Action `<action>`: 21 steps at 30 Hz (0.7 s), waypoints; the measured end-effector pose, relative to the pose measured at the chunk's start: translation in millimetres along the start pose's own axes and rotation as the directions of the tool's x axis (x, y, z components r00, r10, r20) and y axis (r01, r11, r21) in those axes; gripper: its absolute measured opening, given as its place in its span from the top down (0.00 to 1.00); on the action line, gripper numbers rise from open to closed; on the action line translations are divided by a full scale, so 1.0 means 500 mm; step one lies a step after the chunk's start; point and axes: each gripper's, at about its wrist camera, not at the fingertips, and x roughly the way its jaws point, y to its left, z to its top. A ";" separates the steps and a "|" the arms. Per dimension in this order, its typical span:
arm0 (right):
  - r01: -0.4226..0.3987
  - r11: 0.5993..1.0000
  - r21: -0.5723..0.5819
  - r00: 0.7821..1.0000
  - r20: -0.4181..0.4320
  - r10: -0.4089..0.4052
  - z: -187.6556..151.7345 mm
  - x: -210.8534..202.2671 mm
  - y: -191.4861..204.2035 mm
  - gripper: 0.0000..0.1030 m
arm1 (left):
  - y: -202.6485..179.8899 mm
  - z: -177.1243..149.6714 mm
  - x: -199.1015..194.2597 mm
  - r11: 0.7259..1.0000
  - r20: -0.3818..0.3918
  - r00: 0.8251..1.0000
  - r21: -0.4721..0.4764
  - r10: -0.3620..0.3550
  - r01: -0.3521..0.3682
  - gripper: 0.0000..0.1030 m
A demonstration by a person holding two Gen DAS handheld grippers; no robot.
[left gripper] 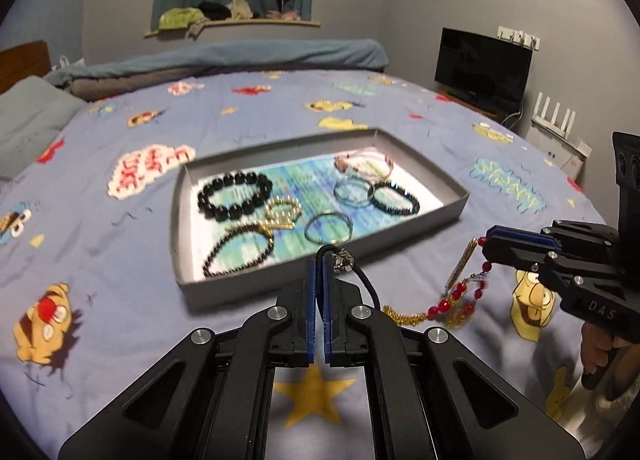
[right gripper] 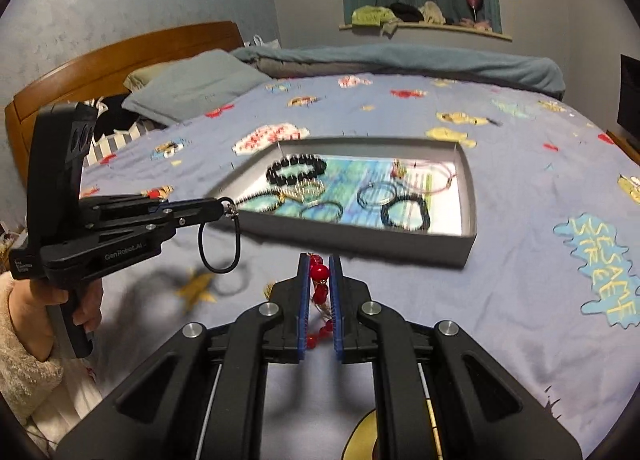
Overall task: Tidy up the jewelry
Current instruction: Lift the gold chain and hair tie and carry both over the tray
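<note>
My left gripper [left gripper: 320,262] is shut on a black cord bracelet [left gripper: 366,284] with a silver bead, held just above the bedspread before the grey tray [left gripper: 180,219]. From the right wrist view that cord bracelet [right gripper: 220,246] hangs as a loop from the left gripper [right gripper: 222,205]. My right gripper [right gripper: 320,266] is shut on a red-bead and gold chain bracelet [right gripper: 319,272]. In the left wrist view this bracelet [left gripper: 452,300] dangles from the right gripper [left gripper: 489,246]. Several bracelets and rings lie in the tray [right gripper: 468,238], among them a black bead bracelet [left gripper: 234,195].
The tray sits on a blue cartoon-print bedspread [left gripper: 120,244]. A pillow [right gripper: 192,87] and a folded duvet [left gripper: 224,59] lie at the far side, by a wooden headboard [right gripper: 120,55]. A TV [left gripper: 484,67] stands at the right. A person's hand [right gripper: 86,308] grips the left handle.
</note>
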 end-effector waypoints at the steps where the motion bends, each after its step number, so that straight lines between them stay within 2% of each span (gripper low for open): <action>1: 0.002 1.000 -0.003 1.000 0.011 -0.002 0.006 -0.005 0.003 0.91 | 0.000 0.005 -0.008 1.000 0.012 1.000 0.005 0.008 -0.008 0.97; 12: 0.040 0.998 -0.040 0.992 0.122 -0.035 0.113 -0.032 0.015 0.91 | 0.022 0.089 -0.050 0.999 0.085 0.996 0.021 0.023 -0.024 0.97; 21: 0.082 0.996 -0.040 0.974 0.217 -0.071 0.224 -0.012 -0.001 0.91 | 0.031 0.151 0.024 0.999 0.059 0.998 0.043 0.011 -0.013 0.97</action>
